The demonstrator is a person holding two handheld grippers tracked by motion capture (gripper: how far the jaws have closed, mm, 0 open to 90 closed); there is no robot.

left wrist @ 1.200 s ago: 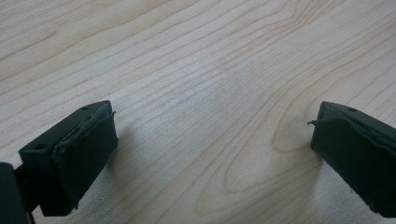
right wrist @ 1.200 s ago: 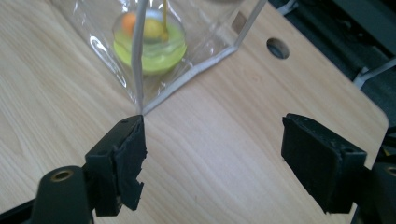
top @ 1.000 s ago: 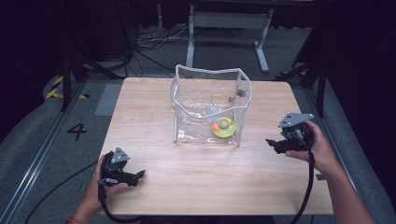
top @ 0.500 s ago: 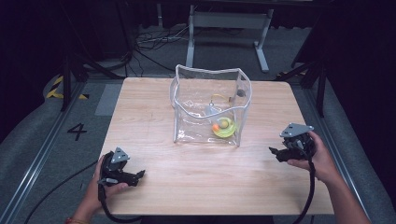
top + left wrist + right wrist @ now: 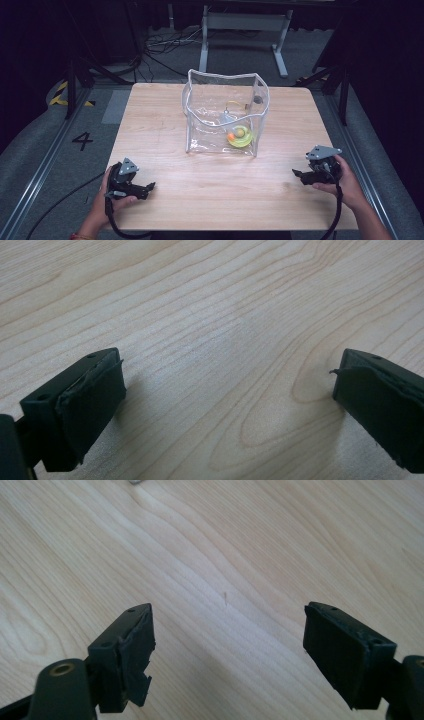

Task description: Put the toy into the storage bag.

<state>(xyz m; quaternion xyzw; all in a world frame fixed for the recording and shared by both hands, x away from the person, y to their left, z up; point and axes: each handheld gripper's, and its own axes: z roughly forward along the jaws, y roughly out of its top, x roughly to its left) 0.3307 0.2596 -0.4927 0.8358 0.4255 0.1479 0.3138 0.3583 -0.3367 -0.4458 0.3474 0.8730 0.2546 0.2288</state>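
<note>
Gaping wide with nothing between them, both sets of jaws point at bare table [image 5: 165, 140]. Left gripper [image 5: 148, 189] sits at the near-left corner, right gripper [image 5: 298, 175] by the right edge. Clear bag [image 5: 225, 112] stands mid-table, well apart from both, a yellow-green toy [image 5: 240, 135] inside.

Digit "4" [image 5: 82, 141] is marked in black on grey floor [image 5: 60, 150], left of table [image 5: 150, 210]. Possibly taped; no other text legible.
</note>
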